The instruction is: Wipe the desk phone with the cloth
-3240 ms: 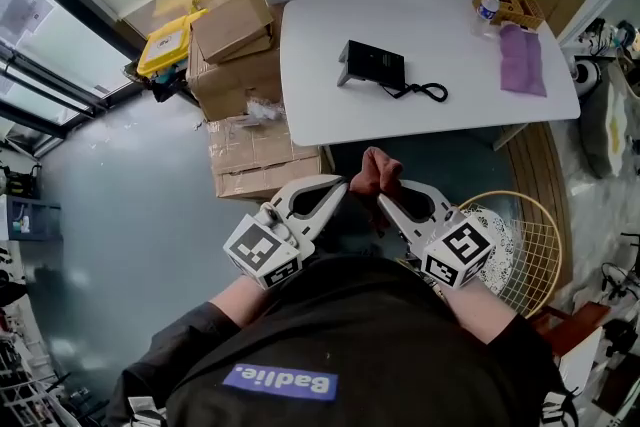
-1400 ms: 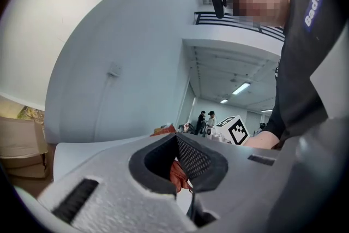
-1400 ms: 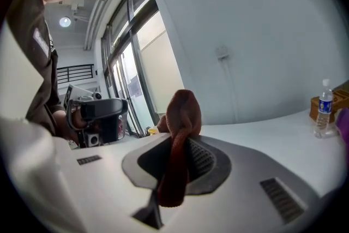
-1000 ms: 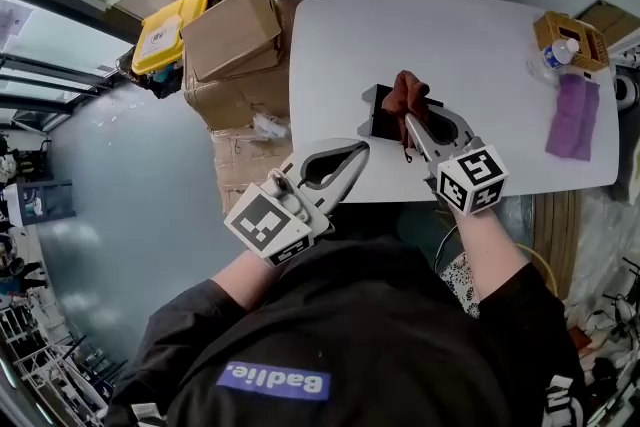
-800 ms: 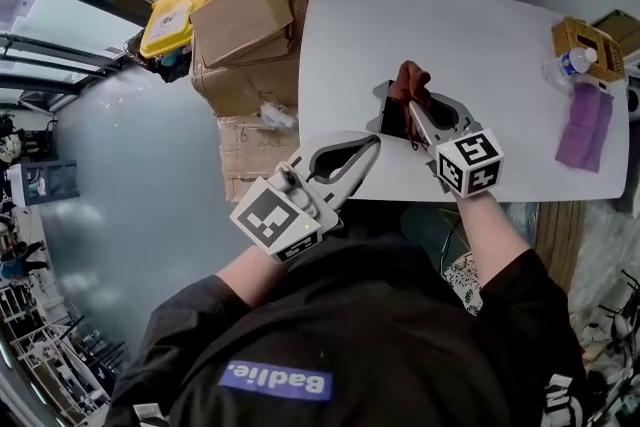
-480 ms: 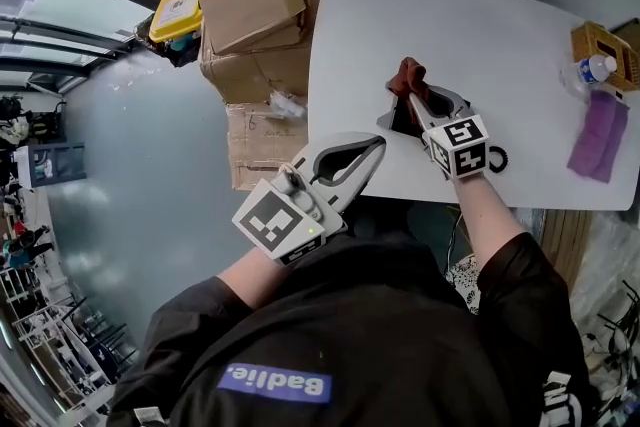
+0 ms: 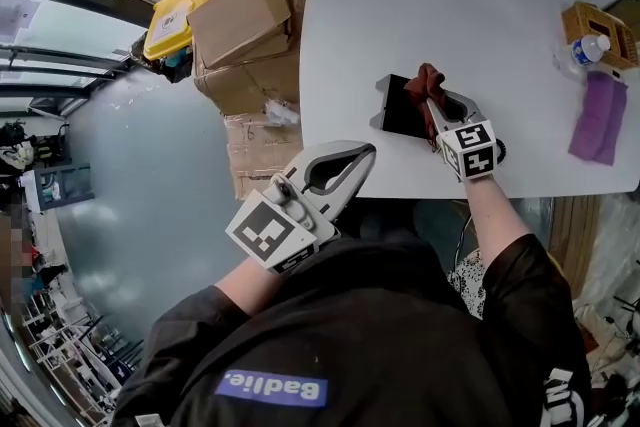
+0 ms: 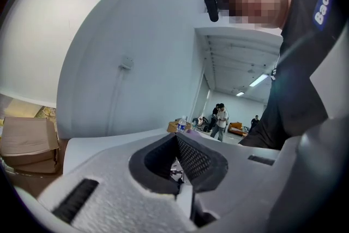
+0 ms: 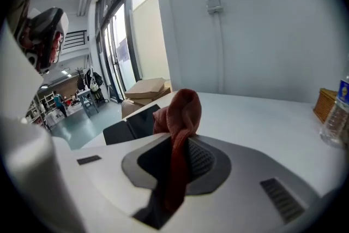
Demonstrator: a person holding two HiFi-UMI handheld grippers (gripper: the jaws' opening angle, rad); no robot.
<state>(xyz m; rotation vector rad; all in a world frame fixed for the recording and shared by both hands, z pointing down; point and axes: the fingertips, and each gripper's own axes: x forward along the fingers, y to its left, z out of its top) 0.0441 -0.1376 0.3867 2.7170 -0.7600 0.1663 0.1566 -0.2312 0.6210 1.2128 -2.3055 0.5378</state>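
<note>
A black desk phone (image 7: 403, 107) lies near the front edge of the white table (image 7: 480, 25). My right gripper (image 7: 432, 95) is shut on a rust-red cloth (image 7: 428, 79), which rests on the phone's right part. In the right gripper view the cloth (image 9: 179, 117) bunches up above the jaws, with the phone (image 9: 131, 124) just beyond and to the left. My left gripper (image 7: 358, 153) hangs off the table's front edge, below and left of the phone, shut with nothing in it; its view (image 8: 180, 185) shows the jaws closed together.
Cardboard boxes (image 7: 245, 25) and a yellow case (image 7: 180, 17) stand left of the table. A purple cloth (image 7: 597, 118), a water bottle (image 7: 580, 55) and a wicker basket (image 7: 598, 18) sit at the table's right end. The phone's cord (image 7: 496, 151) curls by the front edge.
My right gripper has carried the cloth from the air before the table onto the phone, then swept it rightward across the phone. The left gripper stays low by the table edge.
</note>
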